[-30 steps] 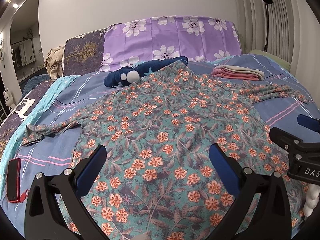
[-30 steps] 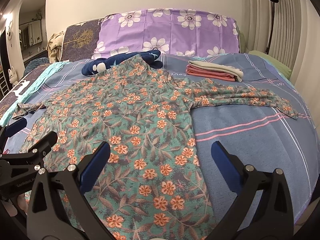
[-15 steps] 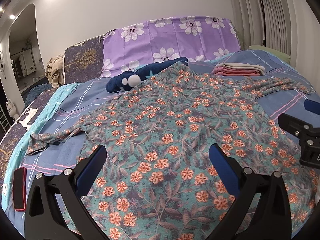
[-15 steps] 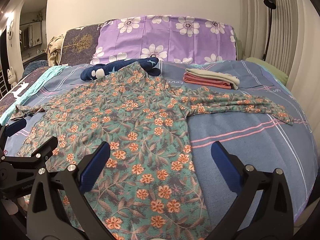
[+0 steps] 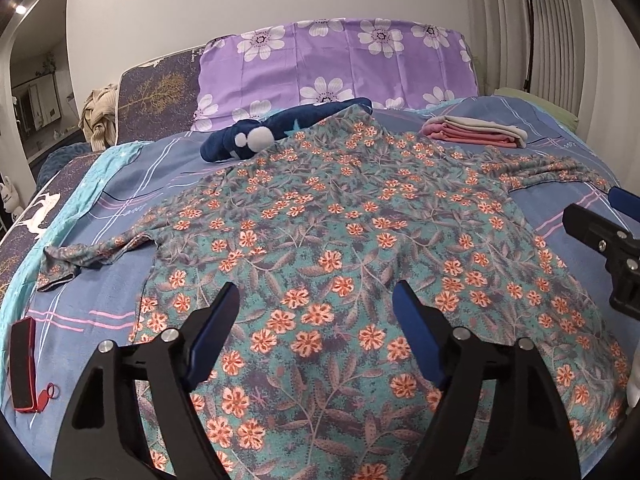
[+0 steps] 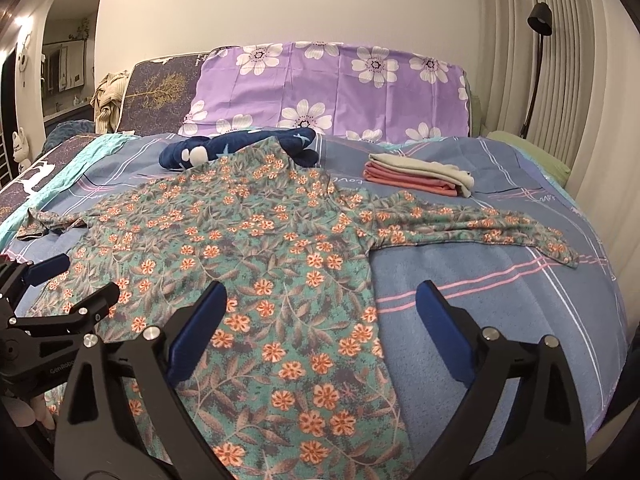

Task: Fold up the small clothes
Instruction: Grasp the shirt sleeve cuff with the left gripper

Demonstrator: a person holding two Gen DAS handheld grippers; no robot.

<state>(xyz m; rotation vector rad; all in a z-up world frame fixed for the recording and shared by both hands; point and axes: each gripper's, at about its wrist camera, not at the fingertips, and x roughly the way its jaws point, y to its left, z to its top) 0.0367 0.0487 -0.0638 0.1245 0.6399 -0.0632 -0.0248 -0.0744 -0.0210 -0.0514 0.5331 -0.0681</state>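
Note:
A teal long-sleeved top with orange flowers point(image 5: 352, 240) lies spread flat on the bed, both sleeves out to the sides; it also shows in the right wrist view point(image 6: 256, 264). My left gripper point(image 5: 316, 332) is open and empty, hovering above the top's lower part. My right gripper point(image 6: 320, 328) is open and empty above the top's lower right edge. Each gripper shows at the edge of the other's view: the right one point(image 5: 600, 236) and the left one point(image 6: 60, 300). A stack of folded clothes point(image 6: 416, 176) lies at the far right of the bed.
A dark blue plush toy point(image 5: 256, 140) lies partly under the top's collar. A purple flowered pillow point(image 5: 336, 64) stands at the headboard. A red phone point(image 5: 22, 364) lies at the bed's left edge. A black floor lamp point(image 6: 536, 64) stands at the right by the curtain.
Both grippers have tilted up and drawn back slightly, so more of the wall and pillow shows. The top has not moved. Both grippers stay open.

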